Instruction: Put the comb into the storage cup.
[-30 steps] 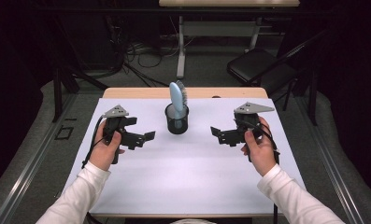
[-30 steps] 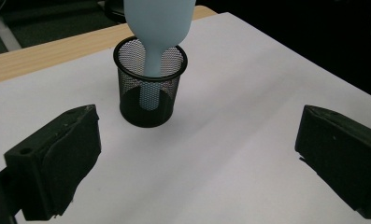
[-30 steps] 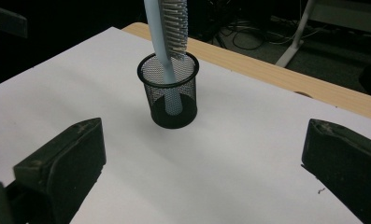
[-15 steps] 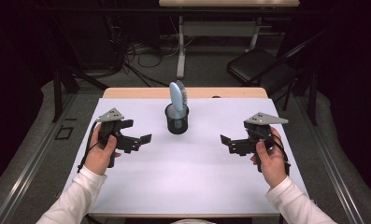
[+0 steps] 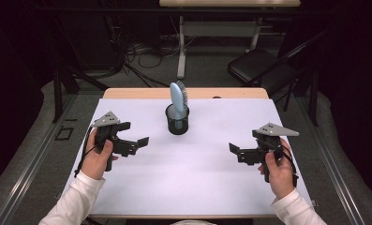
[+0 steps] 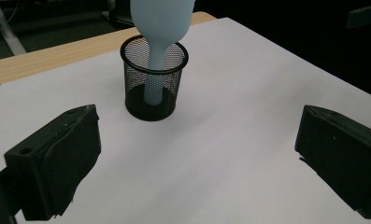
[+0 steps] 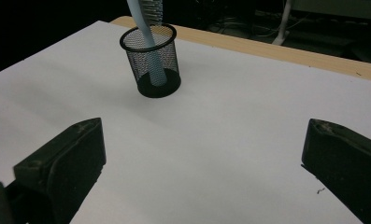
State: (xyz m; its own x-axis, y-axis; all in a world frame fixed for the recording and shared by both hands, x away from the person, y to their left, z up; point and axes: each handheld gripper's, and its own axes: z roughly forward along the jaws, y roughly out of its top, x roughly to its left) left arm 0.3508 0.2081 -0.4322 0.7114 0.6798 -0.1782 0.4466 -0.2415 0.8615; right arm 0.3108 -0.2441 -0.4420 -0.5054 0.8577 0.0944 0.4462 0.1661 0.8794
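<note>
Black mesh cup (image 5: 177, 120) stands upright near the far middle of the white sheet (image 5: 188, 178), a pale blue brush (image 5: 177, 101) leaning inside it. Left gripper (image 5: 137, 143) and right gripper (image 5: 235, 151) flank it, well apart, jaws wide, holding nothing. No writing is readable.

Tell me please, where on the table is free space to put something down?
The white sheet is bare between the left claw and the right claw, in front of the mesh cup. The strips beside the cup toward both far corners are free too. It is crowded only at the cup, where the blue brush stands.
</note>
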